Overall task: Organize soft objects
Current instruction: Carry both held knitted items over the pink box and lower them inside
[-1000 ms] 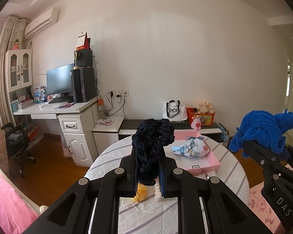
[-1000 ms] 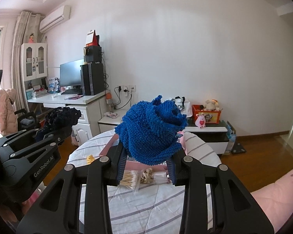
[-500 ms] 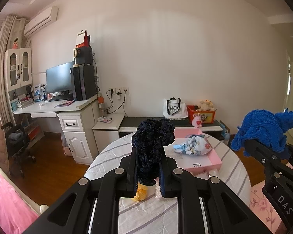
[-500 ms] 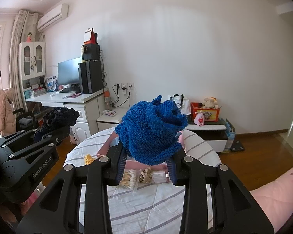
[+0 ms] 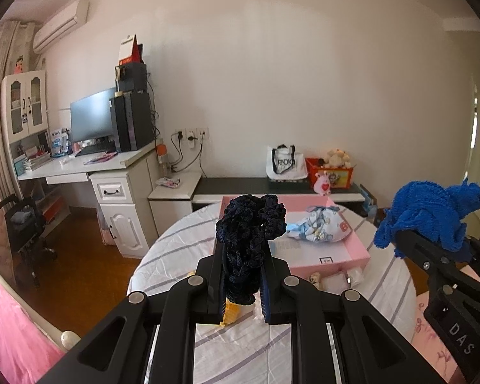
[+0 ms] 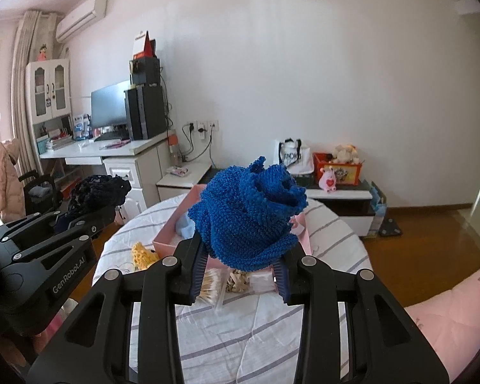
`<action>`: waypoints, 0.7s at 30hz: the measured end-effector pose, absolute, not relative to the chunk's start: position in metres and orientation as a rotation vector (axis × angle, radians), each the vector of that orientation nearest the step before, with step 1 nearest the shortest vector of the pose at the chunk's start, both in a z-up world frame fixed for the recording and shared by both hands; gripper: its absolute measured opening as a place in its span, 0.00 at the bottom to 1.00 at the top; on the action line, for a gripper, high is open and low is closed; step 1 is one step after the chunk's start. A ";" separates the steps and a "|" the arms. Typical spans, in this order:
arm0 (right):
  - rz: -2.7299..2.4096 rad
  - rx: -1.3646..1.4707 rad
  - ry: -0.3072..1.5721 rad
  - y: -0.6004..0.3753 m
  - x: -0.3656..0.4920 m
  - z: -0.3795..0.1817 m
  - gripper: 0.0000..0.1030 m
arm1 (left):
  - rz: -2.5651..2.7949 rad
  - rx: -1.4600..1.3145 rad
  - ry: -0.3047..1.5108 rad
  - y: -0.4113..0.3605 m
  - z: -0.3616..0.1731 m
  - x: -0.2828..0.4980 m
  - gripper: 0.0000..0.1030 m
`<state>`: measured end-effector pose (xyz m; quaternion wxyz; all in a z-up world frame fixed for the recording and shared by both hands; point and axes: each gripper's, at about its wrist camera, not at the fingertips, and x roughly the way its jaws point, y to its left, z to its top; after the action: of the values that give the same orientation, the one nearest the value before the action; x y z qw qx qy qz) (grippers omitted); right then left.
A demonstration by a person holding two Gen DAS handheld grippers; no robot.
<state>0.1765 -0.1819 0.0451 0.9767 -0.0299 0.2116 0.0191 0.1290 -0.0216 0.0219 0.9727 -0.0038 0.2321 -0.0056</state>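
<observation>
Two grippers raised level above the round worktop.
Left gripper jaws pinch a navy knit; right gripper jaws pinch a blue knit (both held aloft).

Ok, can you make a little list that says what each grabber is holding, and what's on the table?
left gripper: shut on dark navy knitted piece, held above the table
right gripper: shut on bright blue knitted piece, also held up
table: round, white cloth with grey stripes
pink box: open, on the table
inside the box: a patterned light-blue cloth bundle
yellow knitted item: on the table beside the box
clear packets: lying in front of the box
</observation>
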 end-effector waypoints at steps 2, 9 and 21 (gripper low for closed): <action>0.039 -0.055 0.451 -0.184 0.186 0.039 0.32 | -0.014 -0.009 0.487 -0.021 0.019 0.139 0.13; 0.037 -0.038 0.527 -0.194 0.222 0.018 0.32 | -0.017 -0.001 0.553 -0.024 0.009 0.179 0.13; -0.021 0.009 0.662 -0.221 0.298 -0.021 0.33 | -0.080 0.026 0.704 -0.042 -0.002 0.288 0.13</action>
<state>0.2984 -0.2215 -0.0210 0.9456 0.0045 0.3250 -0.0102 0.2877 -0.0423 -0.0018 0.9379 0.0127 0.3445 -0.0391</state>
